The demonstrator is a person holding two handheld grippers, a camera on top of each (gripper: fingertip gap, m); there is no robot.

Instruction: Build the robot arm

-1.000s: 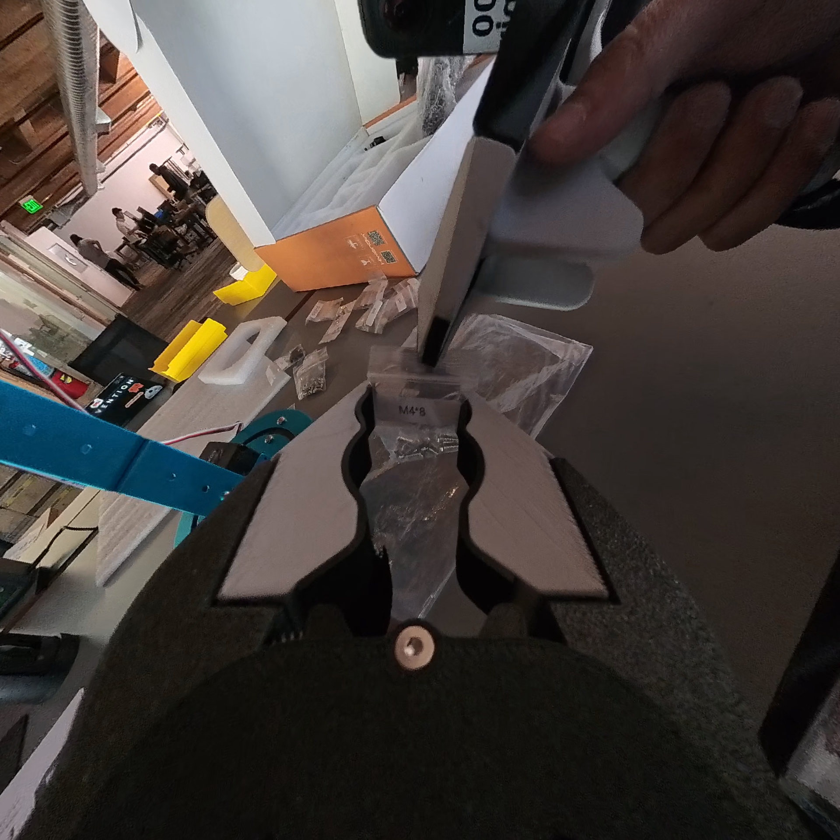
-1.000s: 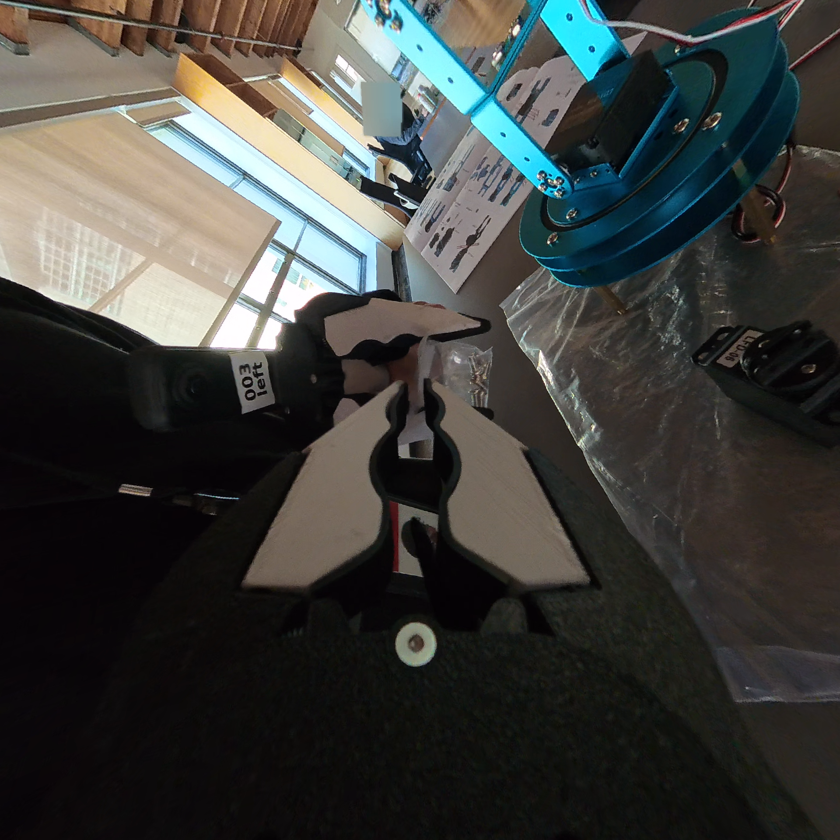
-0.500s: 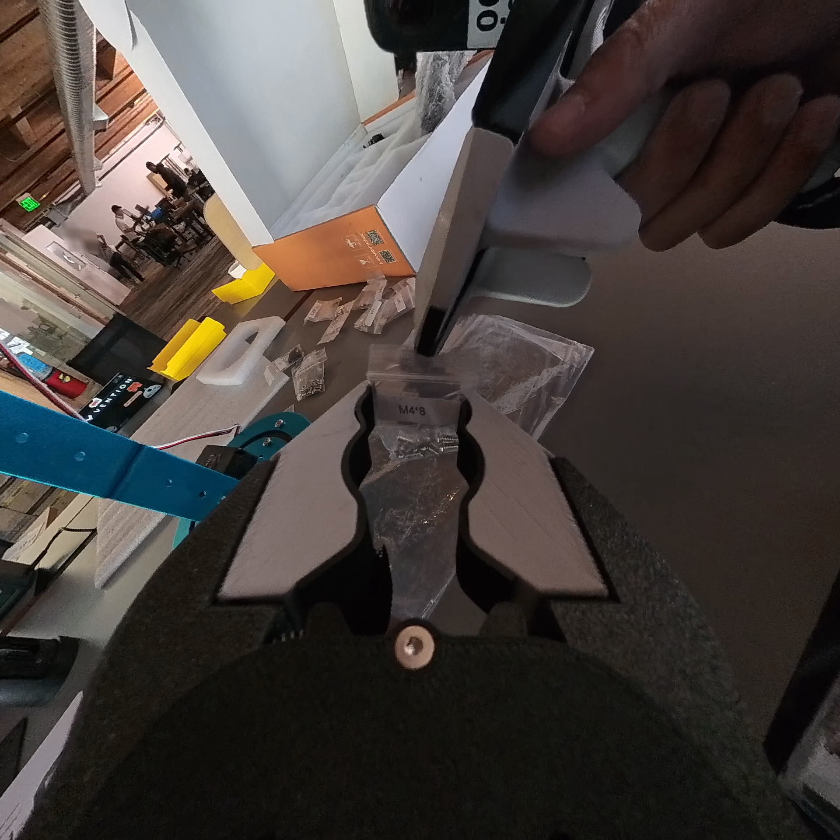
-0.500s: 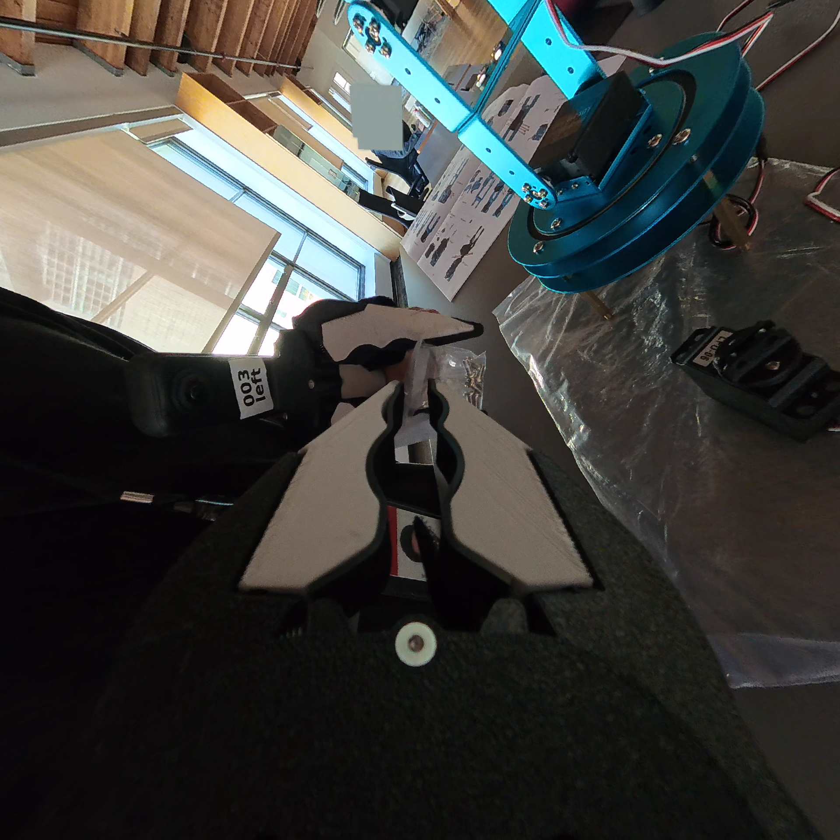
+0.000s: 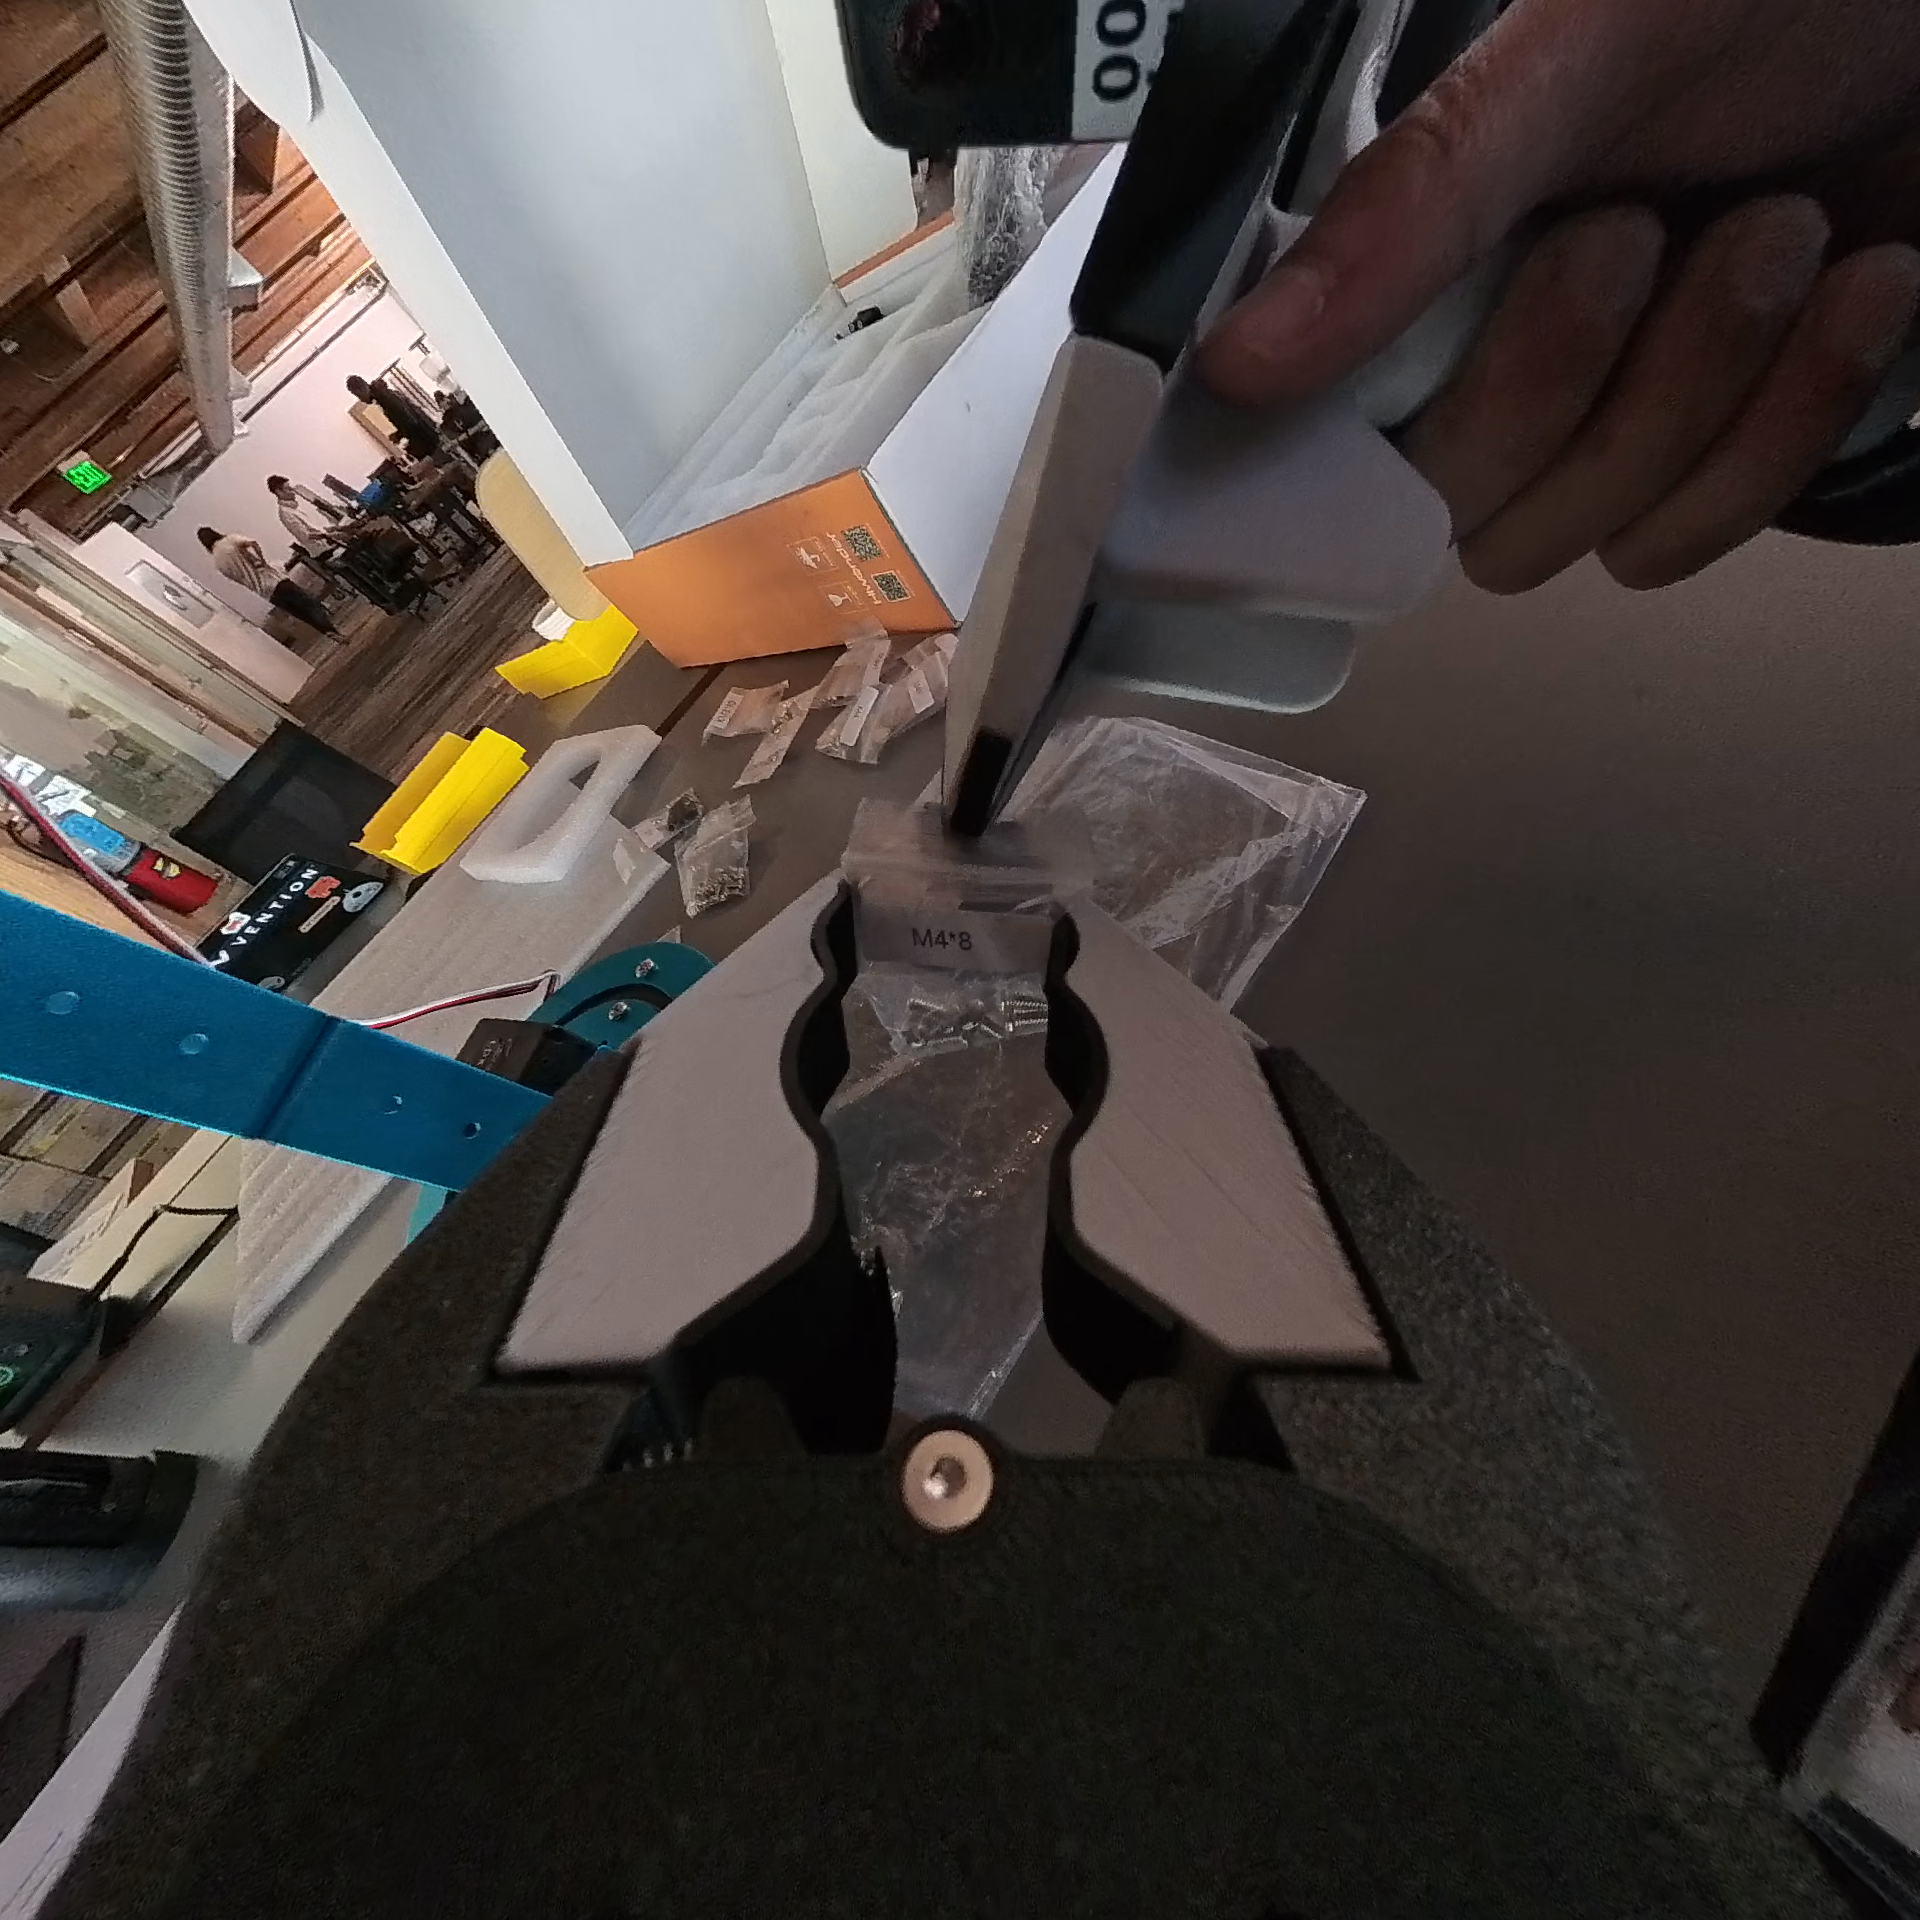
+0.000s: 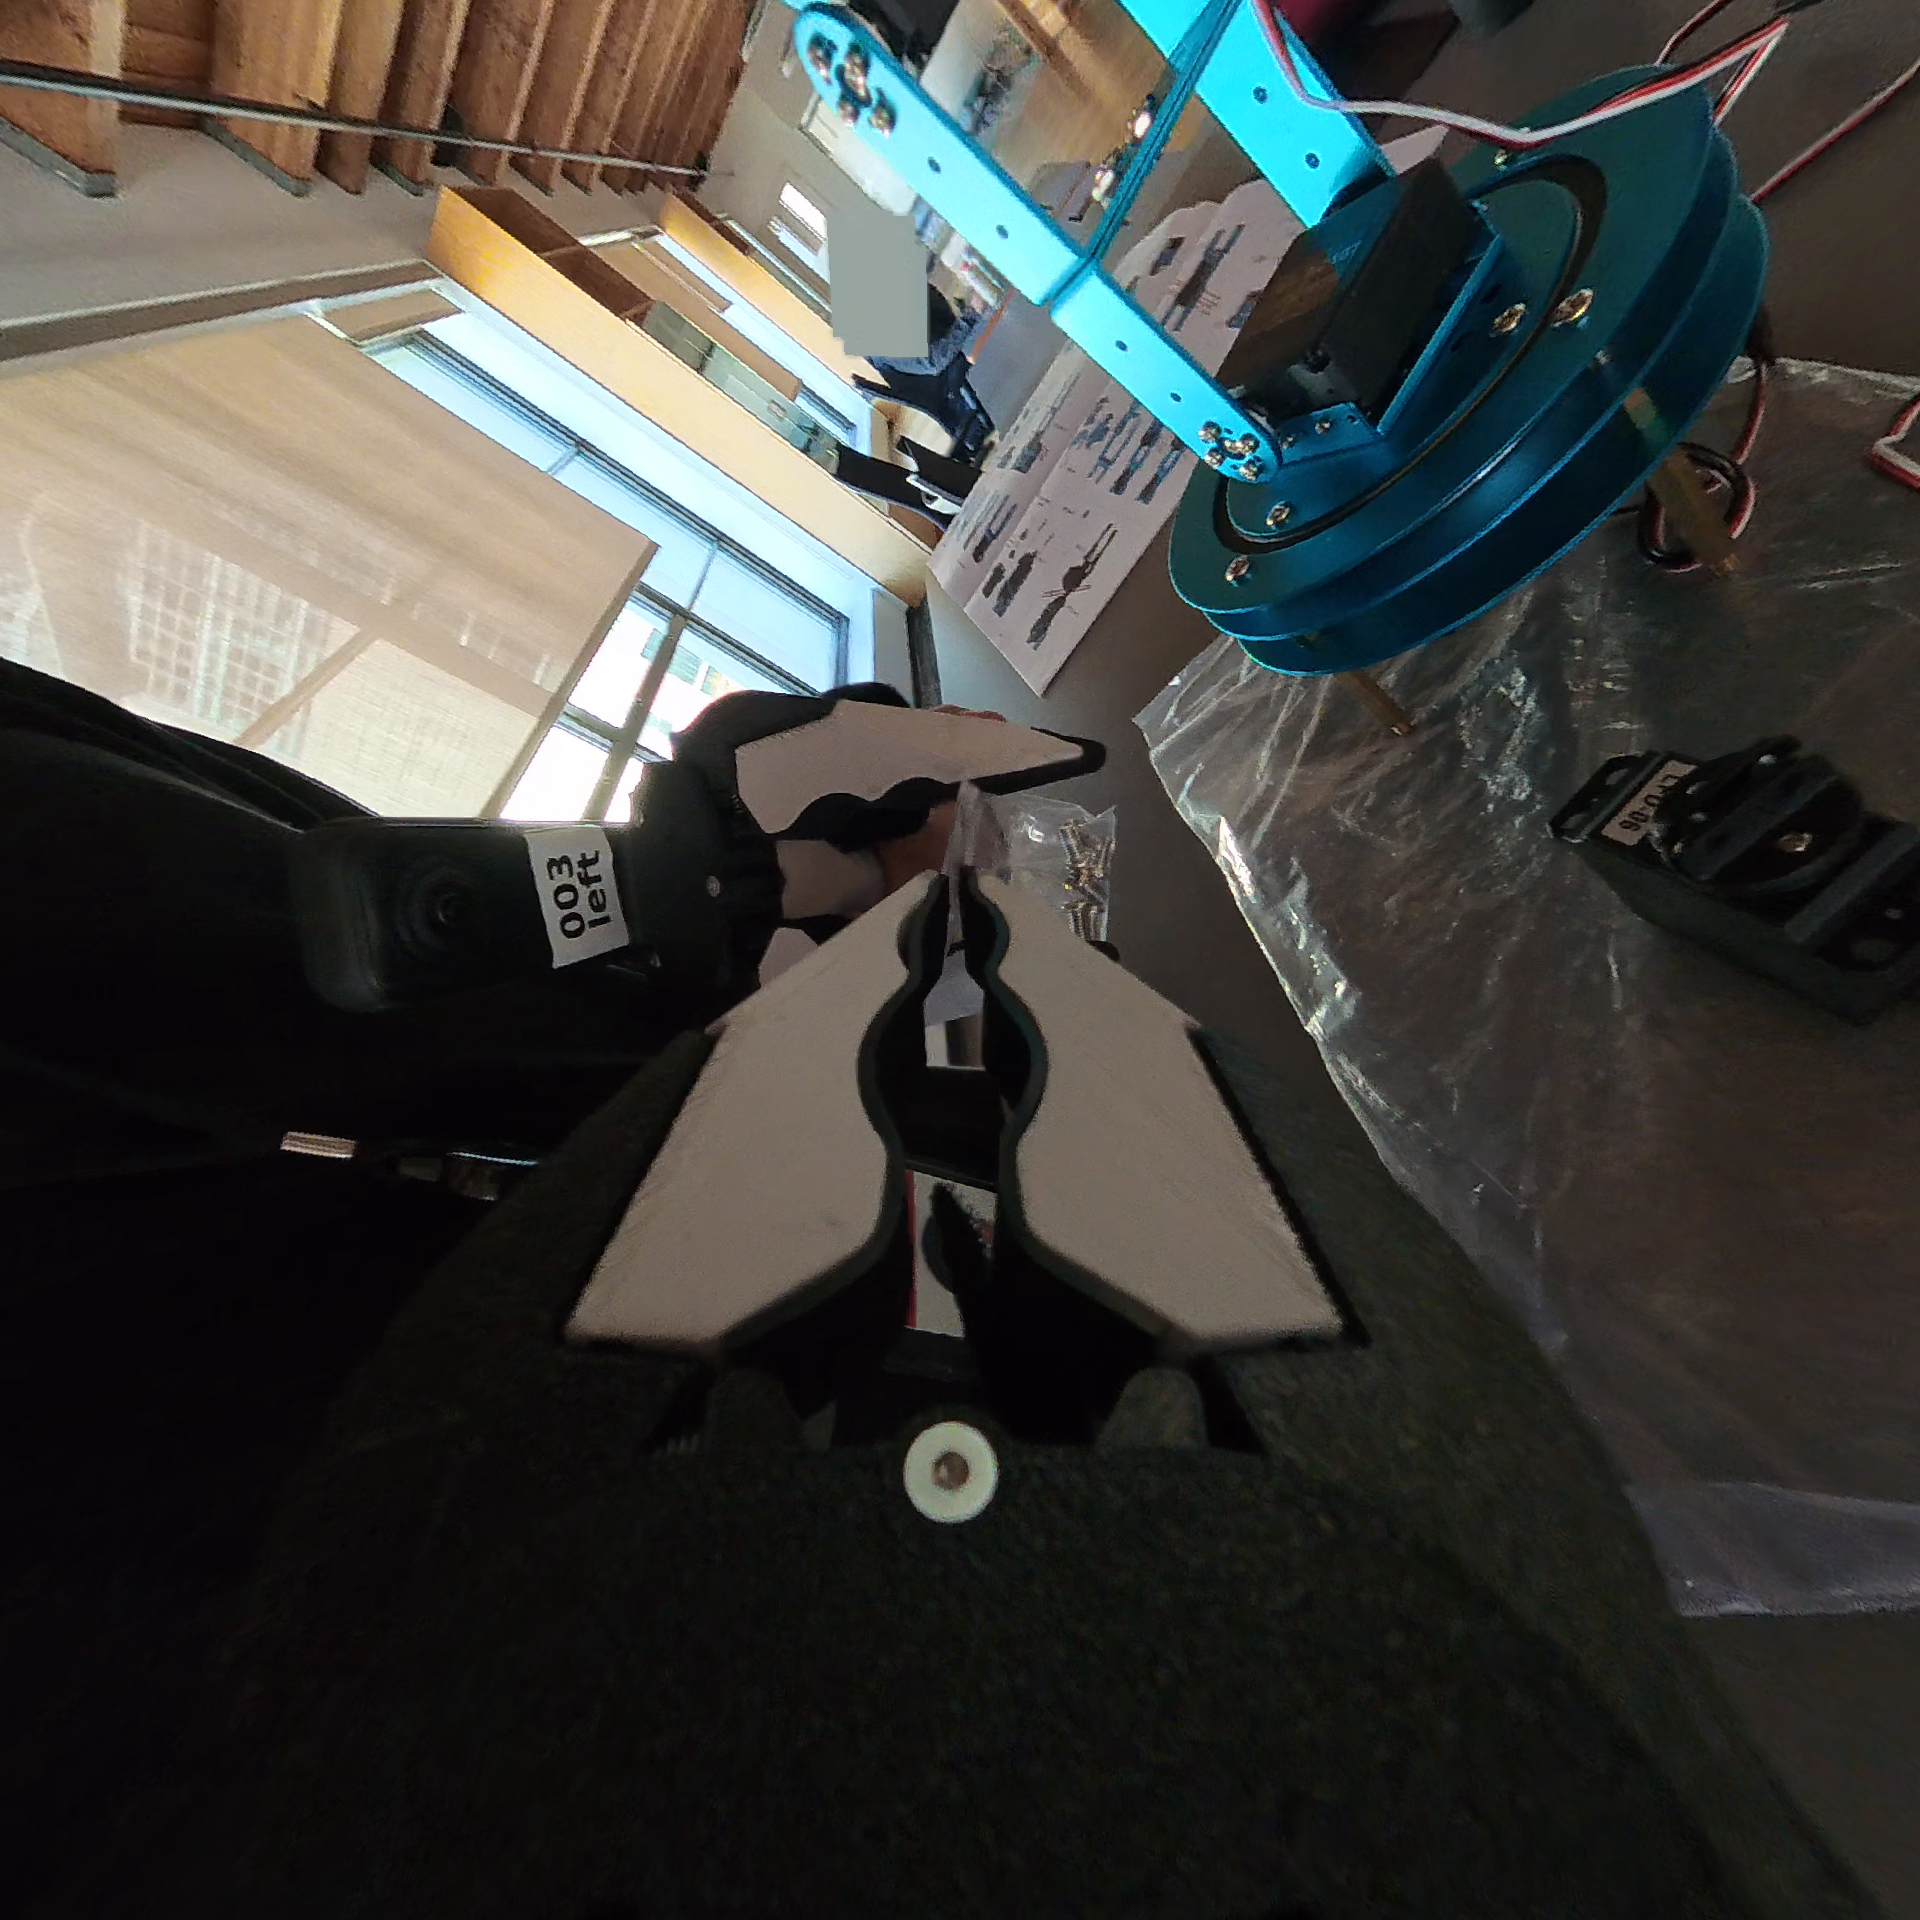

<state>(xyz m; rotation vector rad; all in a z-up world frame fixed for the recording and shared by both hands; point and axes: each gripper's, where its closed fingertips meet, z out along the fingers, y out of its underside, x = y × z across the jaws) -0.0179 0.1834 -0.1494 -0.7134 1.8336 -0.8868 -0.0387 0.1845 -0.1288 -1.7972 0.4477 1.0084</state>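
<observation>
- Screw bag [image 5: 940, 1049] sits between the left gripper [image 5: 951, 914] jaws; right gripper [image 5: 971, 805] pinches its top edge.
- Box [image 5: 790, 582] stands behind, small bags [image 5: 831, 717] before it on the table [image 5: 1558, 935].
- Servo [image 6: 1766, 883] lies on plastic sheet [image 6: 1455, 1039], beside the turntable base [image 6: 1507, 468].

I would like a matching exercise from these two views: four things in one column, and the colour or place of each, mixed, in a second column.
Things
1. small screw bag
2. round base
3. servo
4. foam block

Descriptions
A. black, lying on a large clear plastic sheet
B. white, beside yellow parts
C. teal, carrying a blue bracket
D. clear, gripped by left gripper and right gripper

Pairs: 1-D, 2-C, 3-A, 4-B
</observation>
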